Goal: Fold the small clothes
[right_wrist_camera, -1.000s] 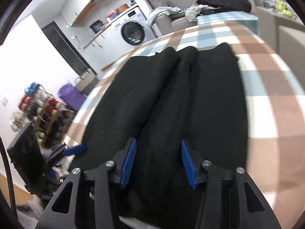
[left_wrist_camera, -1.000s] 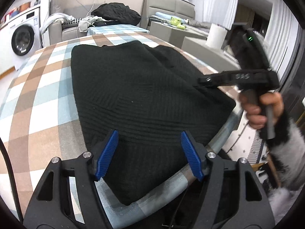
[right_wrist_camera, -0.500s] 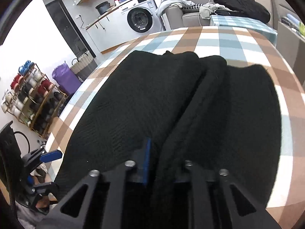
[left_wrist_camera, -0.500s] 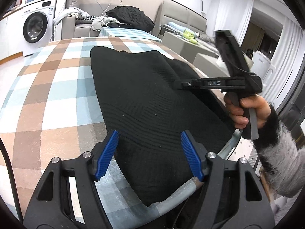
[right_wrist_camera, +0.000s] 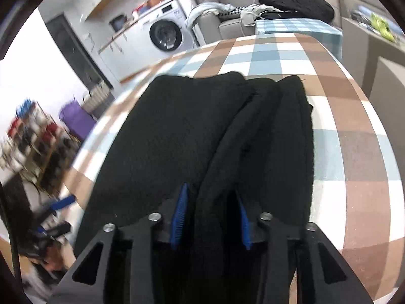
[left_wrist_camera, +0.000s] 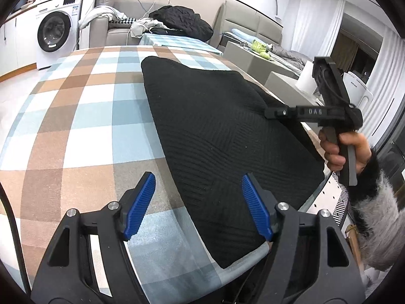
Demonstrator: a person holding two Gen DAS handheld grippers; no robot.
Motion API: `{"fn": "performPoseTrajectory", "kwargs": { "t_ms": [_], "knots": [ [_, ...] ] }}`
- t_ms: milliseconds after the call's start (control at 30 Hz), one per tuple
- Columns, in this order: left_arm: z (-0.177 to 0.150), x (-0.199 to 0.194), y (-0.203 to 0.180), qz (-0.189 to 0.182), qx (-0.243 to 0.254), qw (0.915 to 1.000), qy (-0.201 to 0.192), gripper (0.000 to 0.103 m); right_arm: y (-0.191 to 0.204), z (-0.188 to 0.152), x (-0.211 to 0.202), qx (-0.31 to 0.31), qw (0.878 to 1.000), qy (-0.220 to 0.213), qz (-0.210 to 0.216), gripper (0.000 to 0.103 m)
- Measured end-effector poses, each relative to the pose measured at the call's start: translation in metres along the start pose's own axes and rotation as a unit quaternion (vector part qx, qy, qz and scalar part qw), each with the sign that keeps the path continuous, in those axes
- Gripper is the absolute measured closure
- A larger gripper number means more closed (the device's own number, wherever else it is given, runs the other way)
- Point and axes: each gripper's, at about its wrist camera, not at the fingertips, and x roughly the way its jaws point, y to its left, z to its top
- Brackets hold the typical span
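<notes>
Black knit garment (left_wrist_camera: 222,136) fills frame centre; left gripper (left_wrist_camera: 197,202) gapes empty, right gripper (right_wrist_camera: 211,217) jaws, just reopening, straddle its raised fold.

Each camera sits on a claw and looks forward and down, close over the tabletop (left_wrist_camera: 76,116). Both views share the black cloth (left_wrist_camera: 222,136) and the far washing machine (right_wrist_camera: 165,34).

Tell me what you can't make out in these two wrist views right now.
- Right gripper, right wrist view: black knit garment bunches between the blue pads; whether they press it is unclear.
- Garment's near edge, right wrist view: hidden behind the gripper body.
- Shelf at left, right wrist view: blurred.
</notes>
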Motion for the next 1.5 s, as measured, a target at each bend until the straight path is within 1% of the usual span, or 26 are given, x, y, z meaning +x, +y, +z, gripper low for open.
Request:
{"fn": "performPoseTrajectory", "kwargs": {
  "t_ms": [133, 233, 267, 300, 333, 400, 433, 467, 500, 533, 567, 600, 633, 767, 833, 867, 900, 967, 1067, 1133, 1200, 1300, 1333, 1400, 1433, 1500],
  "knots": [
    [-0.002, 0.005, -0.002, 0.000, 0.003, 1.0000, 0.006, 0.035, -0.009, 0.028, 0.017, 0.035, 0.999, 0.003, 0.007, 0.063],
    [-0.002, 0.006, -0.002, 0.003, 0.002, 1.0000, 0.004, 0.035, -0.009, 0.055, 0.028, 0.050, 0.999, -0.010, -0.011, 0.063],
    [-0.002, 0.005, -0.002, 0.003, 0.001, 1.0000, 0.004, 0.035, -0.008, 0.066, 0.033, 0.044, 0.998, -0.019, -0.026, 0.068],
    [-0.002, 0.004, -0.001, 0.005, 0.000, 1.0000, 0.002, 0.035, -0.005, 0.073, 0.034, 0.034, 0.999, -0.025, -0.031, 0.085],
    [-0.002, 0.004, -0.001, 0.006, -0.002, 1.0000, 0.001, 0.035, 0.003, 0.080, 0.031, 0.008, 0.999, -0.040, -0.022, 0.088],
    [-0.001, 0.004, 0.001, 0.005, -0.004, 1.0000, 0.001, 0.035, 0.015, 0.085, 0.022, -0.032, 0.997, -0.072, -0.006, 0.088],
    [-0.001, 0.003, 0.001, 0.006, -0.005, 1.0000, 0.001, 0.035, 0.018, 0.086, 0.019, -0.043, 0.996, -0.079, -0.010, 0.088],
    [-0.001, 0.003, 0.001, 0.006, -0.005, 1.0000, 0.001, 0.035, 0.018, 0.087, 0.018, -0.047, 0.995, -0.079, -0.029, 0.086],
    [-0.001, 0.003, 0.001, 0.006, -0.005, 1.0000, 0.002, 0.035, 0.015, 0.087, 0.021, -0.041, 0.995, -0.067, -0.055, 0.080],
    [-0.001, 0.003, 0.000, 0.005, -0.004, 1.0000, 0.002, 0.035, 0.007, 0.085, 0.027, -0.025, 0.997, -0.044, -0.066, 0.075],
    [-0.002, 0.003, 0.000, 0.005, -0.003, 1.0000, 0.002, 0.035, 0.001, 0.084, 0.031, -0.012, 0.997, -0.030, -0.065, 0.065],
    [-0.002, 0.003, -0.001, 0.006, 0.000, 1.0000, 0.002, 0.035, -0.008, 0.080, 0.037, 0.008, 0.998, -0.014, -0.056, 0.062],
    [-0.001, 0.004, -0.001, 0.005, 0.001, 1.0000, 0.002, 0.035, -0.016, 0.077, 0.041, 0.020, 0.999, -0.005, -0.048, 0.061],
    [-0.001, 0.004, -0.002, 0.006, 0.004, 1.0000, 0.002, 0.035, -0.025, 0.072, 0.044, 0.036, 0.999, -0.017, -0.023, 0.061],
    [-0.001, 0.005, -0.002, 0.006, 0.003, 1.0000, 0.003, 0.035, -0.023, 0.072, 0.045, 0.025, 0.999, -0.019, -0.017, 0.071],
    [-0.001, 0.005, -0.002, 0.006, 0.002, 1.0000, 0.003, 0.035, -0.018, 0.071, 0.044, 0.015, 1.000, -0.018, -0.012, 0.086],
    [-0.001, 0.006, -0.001, 0.005, 0.002, 1.0000, 0.003, 0.035, -0.014, 0.071, 0.044, 0.005, 0.999, -0.024, -0.022, 0.088],
    [-0.001, 0.005, -0.001, 0.005, -0.001, 1.0000, 0.002, 0.035, 0.002, 0.069, 0.031, -0.028, 0.997, -0.058, -0.040, 0.092],
    [0.000, 0.004, 0.003, -0.003, -0.012, 0.9999, 0.001, 0.035, 0.018, 0.071, -0.005, -0.037, 0.993, -0.106, -0.043, 0.092],
    [0.000, 0.005, 0.003, -0.005, -0.011, 0.9999, 0.002, 0.035, 0.025, 0.073, -0.023, -0.046, 0.990, -0.121, -0.059, 0.092],
    [-0.001, 0.006, 0.002, -0.003, -0.006, 1.0000, 0.003, 0.035, 0.022, 0.075, -0.021, -0.045, 0.989, -0.112, -0.089, 0.092],
    [-0.002, 0.006, -0.001, -0.004, -0.001, 1.0000, 0.002, 0.035, 0.000, 0.073, -0.004, -0.019, 0.989, -0.085, -0.121, 0.092],
    [-0.002, 0.006, -0.001, -0.003, 0.000, 1.0000, 0.002, 0.035, -0.005, 0.071, 0.001, -0.013, 0.990, -0.078, -0.120, 0.092],
    [-0.002, 0.006, -0.001, -0.002, 0.000, 1.0000, 0.002, 0.035, -0.019, 0.068, 0.015, 0.003, 0.992, -0.035, -0.120, 0.087],
    [-0.002, 0.006, -0.001, -0.002, 0.000, 1.0000, 0.003, 0.035, -0.024, 0.064, 0.015, 0.011, 0.993, -0.026, -0.119, 0.085],
    [-0.002, 0.007, 0.000, 0.000, -0.001, 1.0000, 0.005, 0.035, -0.035, 0.058, 0.011, 0.027, 0.995, -0.028, -0.093, 0.080]
  ]
}}
